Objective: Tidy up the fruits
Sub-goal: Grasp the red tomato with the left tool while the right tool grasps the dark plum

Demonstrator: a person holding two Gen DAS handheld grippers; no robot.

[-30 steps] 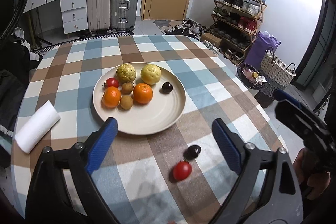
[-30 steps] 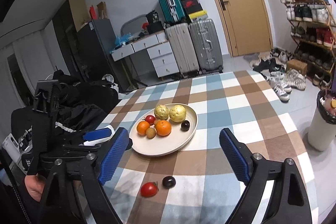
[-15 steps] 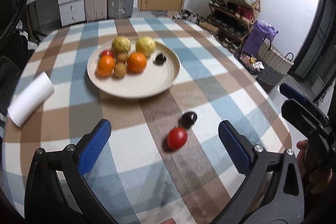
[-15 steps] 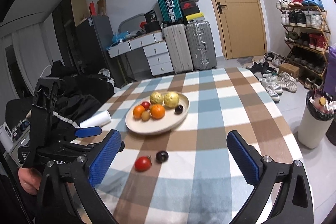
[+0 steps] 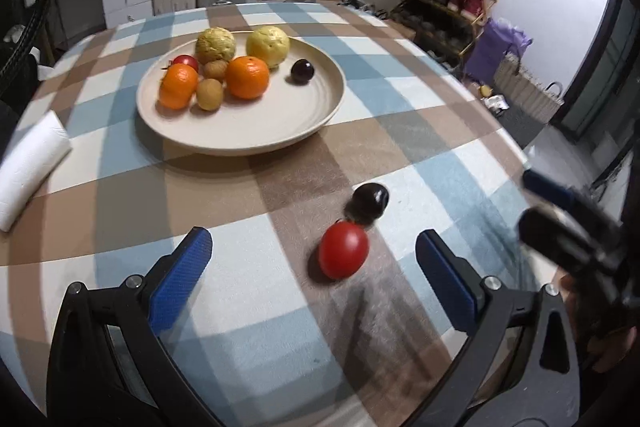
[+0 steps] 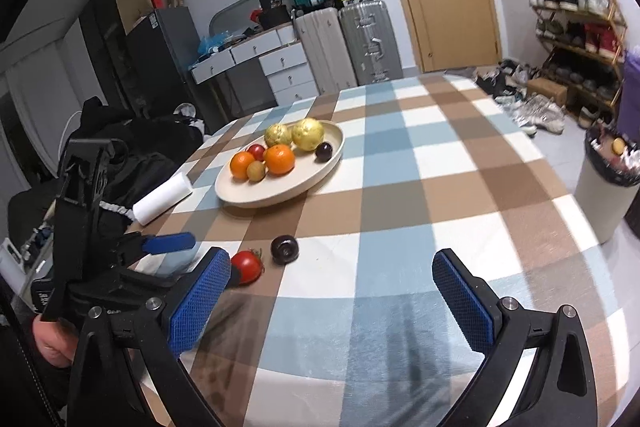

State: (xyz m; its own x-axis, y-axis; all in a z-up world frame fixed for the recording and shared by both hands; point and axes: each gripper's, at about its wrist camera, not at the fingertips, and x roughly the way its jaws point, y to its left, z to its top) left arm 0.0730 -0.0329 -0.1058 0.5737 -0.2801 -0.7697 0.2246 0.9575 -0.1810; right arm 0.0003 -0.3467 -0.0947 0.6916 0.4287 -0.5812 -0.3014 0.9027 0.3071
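Left wrist: tomato (image 5: 343, 254) amid open cloth (image 5: 248, 307)

From my left wrist view, the plate (image 5: 240, 143) sits toward the far side of the table (image 5: 420, 147) with fruit in it. The tomato (image 5: 343, 254) and plum (image 5: 370, 201) lie touching on the cloth nearer me, right of centre. A paper roll (image 5: 30, 167) lies left of the plate.

Even, fairly dim indoor light, brighter toward the right of the left wrist view, perhaps from a window there. Soft shadows fall under the plate (image 5: 240, 143). Strong fisheye bending and black vignetting ring both views; nearby edges show motion blur.
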